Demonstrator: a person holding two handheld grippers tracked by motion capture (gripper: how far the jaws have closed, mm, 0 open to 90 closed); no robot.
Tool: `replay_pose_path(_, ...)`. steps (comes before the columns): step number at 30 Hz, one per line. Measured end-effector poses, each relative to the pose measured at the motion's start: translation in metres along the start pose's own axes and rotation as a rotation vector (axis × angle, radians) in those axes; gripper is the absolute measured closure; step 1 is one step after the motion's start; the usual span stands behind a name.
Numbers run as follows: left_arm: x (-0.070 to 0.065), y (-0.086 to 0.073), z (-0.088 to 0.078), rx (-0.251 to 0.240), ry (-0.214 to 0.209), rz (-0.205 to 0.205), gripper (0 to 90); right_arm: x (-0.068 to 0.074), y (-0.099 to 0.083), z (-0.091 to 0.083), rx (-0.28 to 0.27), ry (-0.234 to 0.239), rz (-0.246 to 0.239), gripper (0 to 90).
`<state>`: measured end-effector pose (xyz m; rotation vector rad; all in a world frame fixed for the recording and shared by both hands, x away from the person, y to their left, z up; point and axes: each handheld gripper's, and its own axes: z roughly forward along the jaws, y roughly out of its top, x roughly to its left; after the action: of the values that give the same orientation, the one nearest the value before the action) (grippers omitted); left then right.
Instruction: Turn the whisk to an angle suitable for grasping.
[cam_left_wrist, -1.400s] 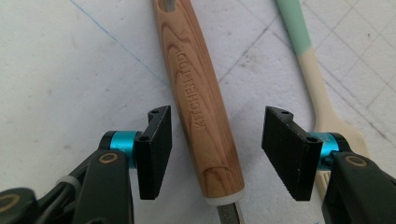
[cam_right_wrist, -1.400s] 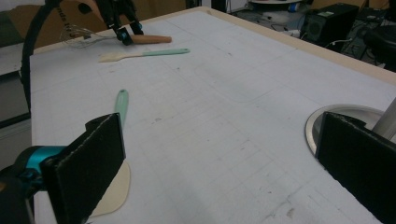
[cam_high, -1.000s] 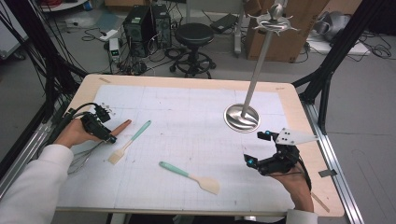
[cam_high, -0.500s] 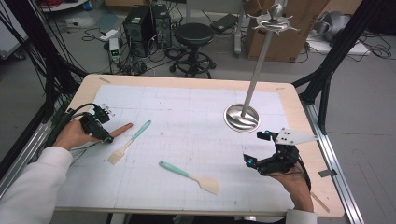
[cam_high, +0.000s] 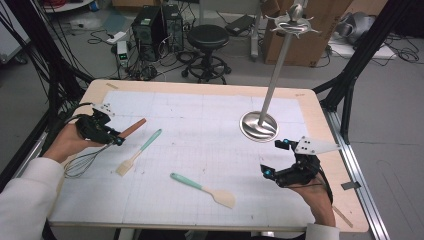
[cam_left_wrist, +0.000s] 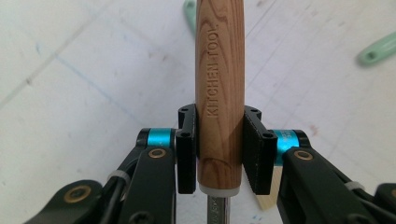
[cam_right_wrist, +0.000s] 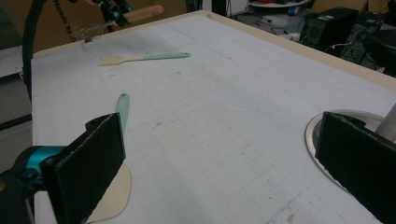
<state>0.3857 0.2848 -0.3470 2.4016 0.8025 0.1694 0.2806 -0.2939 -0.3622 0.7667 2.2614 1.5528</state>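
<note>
**Operator:** At the left edge of the table (cam_high: 310, 107), my left gripper (cam_high: 114, 138) is pinching the whisk (cam_high: 102, 150) by its wooden handle (cam_left_wrist: 219, 93). In the left gripper view the two black pads sit flat against either side of the handle, just above the pale collar where the metal shaft begins. The jaws have just been closing, with that handle between them.

**Observer:** Where does the whisk sit overall?

**Operator:** In the high view the brown handle end points up and to the right, toward the table's middle, and the wire loops (cam_high: 80, 166) trail back down toward the sleeve. I cannot tell whether the wires touch the paper sheet.

**Observer:** And your other hand?

**Operator:** My right gripper (cam_high: 275, 159) is near the right edge, its jaws spread wide with nothing between them. In the right gripper view the pads stand far apart, framing open table.

**Observer:** What else is near?

**Operator:** A mint-handled spatula (cam_high: 139, 152) lies just to the right of the whisk, blade toward me. A second mint-handled spatula (cam_high: 204, 189) lies in the middle front, between my two grippers. The metal stand (cam_high: 260, 125) has its round base just beyond my right gripper, well apart from the whisk.
</note>
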Motion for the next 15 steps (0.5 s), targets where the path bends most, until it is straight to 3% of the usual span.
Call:
replay_pose_path(7, -0.018, 0.016, -0.031, -0.116, -0.048, 0.086, 69.6, 0.000, 0.000, -0.001, -0.002, 0.000, 0.004, 0.2)
replay_pose_path(9, -0.024, 0.021, -0.038, -0.159, -0.073, 0.089, 69.7, 0.000, -0.001, -0.001, -0.002, 0.001, 0.006, 0.2)
replay_pose_path(15, -0.039, 0.032, -0.050, -0.224, -0.120, 0.157, 69.7, 0.000, -0.004, -0.005, 0.005, -0.011, 0.013, 0.2)
